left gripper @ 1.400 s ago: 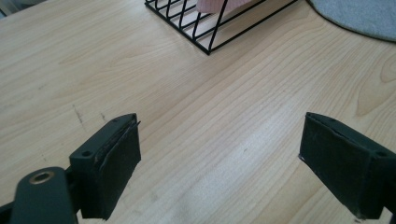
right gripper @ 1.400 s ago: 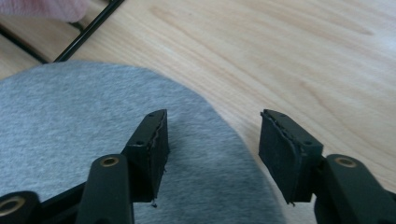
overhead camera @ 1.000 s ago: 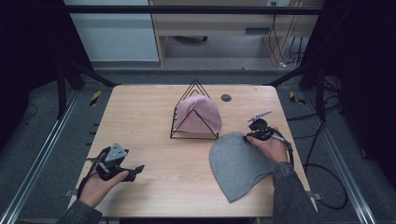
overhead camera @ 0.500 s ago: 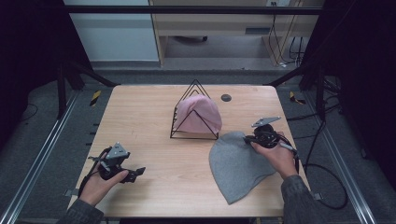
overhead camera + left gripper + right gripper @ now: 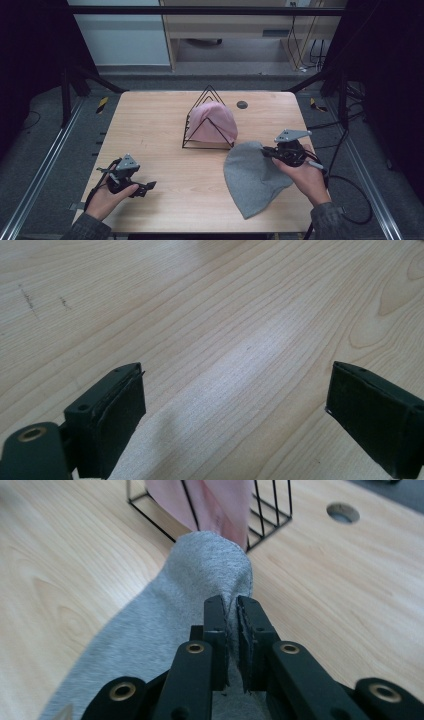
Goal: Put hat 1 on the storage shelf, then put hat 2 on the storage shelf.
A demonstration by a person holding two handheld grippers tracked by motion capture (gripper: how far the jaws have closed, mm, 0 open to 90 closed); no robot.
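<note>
1. The right gripper sits at the right side of the worktop, held in the person's right hand, whose forearm comes in from the near right edge and angles toward the far left.
2. Its fingers are pinched together on the far edge of the grey hat; in the right gripper view a fold of the grey fabric is caught between them and bunches up just past the tips.
3. These fingers have just been closing, with the fabric between them.
4. The grey hat lies on the near right part of the worktop, its far edge lifted at the grip and the rest spread flat toward the near edge.
5. Just beyond it, near the middle of the worktop, stands a black wire rack with a pink hat draped in it.
6. The left gripper rests low at the near left, held in the left hand, pointing right.
7. Its fingers stand wide apart over bare wood, with nothing between them.
</note>
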